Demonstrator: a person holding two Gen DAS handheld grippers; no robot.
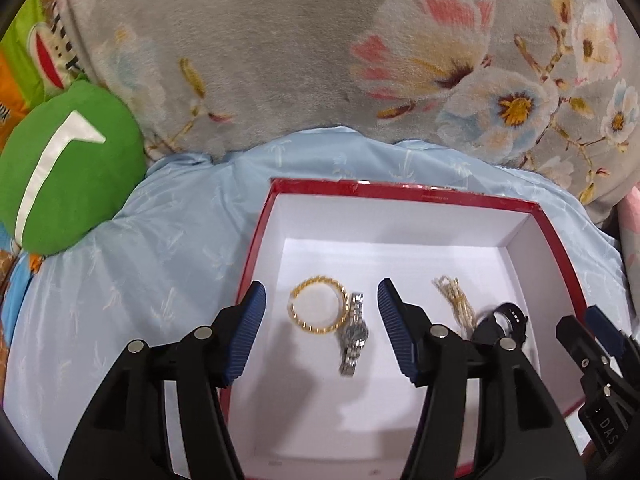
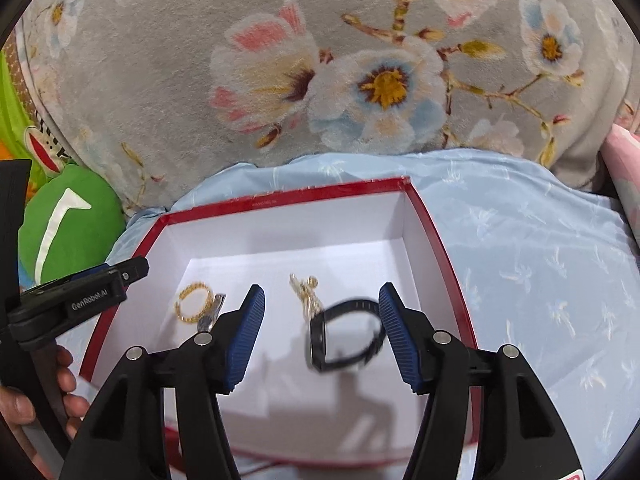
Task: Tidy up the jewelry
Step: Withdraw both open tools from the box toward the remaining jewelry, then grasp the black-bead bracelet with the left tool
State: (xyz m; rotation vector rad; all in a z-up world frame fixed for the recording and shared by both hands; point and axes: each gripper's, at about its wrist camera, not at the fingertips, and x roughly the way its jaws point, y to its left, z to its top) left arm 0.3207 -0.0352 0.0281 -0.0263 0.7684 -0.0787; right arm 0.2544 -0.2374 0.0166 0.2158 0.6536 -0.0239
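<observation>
Right wrist: hand-held gripper [image 2: 322,334] open (black watch [image 2: 344,334] blurred between pads).

A pale blue patterned sheet [image 1: 168,240] covers the bed. Behind it rises a plush grey blanket [image 1: 280,40] printed with pink and blue blossoms. A round green cushion [image 1: 68,168] sits to the left, bright cartoon fabric [image 1: 24,68] behind it.
</observation>
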